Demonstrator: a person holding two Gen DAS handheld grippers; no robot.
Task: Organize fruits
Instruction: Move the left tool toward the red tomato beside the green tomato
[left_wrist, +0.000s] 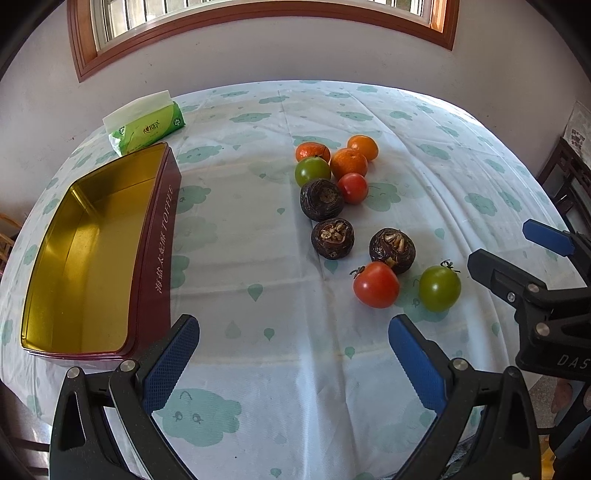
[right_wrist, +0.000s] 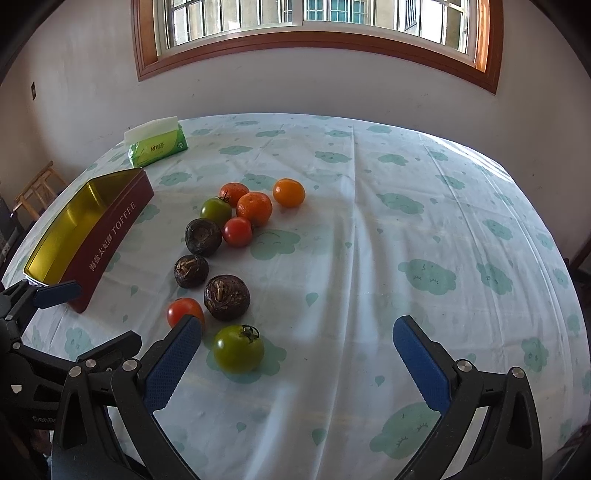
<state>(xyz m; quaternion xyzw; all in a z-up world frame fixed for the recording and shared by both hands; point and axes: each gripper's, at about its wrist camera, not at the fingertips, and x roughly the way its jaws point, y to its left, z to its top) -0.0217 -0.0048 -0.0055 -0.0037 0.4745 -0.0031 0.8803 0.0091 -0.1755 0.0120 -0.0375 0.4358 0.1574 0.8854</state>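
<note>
We are holding both hand-held grippers wide and empty. The near green tomato (right_wrist: 238, 348) is sitting on the desk at eleven o'clock of the right hand-held gripper (right_wrist: 297, 328), nearer it than the left hand-held gripper (left_wrist: 293, 326); the toffee tin (left_wrist: 92, 254) is lying at nine o'clock.

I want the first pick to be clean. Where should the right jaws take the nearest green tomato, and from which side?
Grip the nearest green tomato across its round middle, below the stem on top. It sits apart from the other fruit, with bare tablecloth on its right, so bring the open right gripper down from above and slightly right, clear of the red tomato.
</note>
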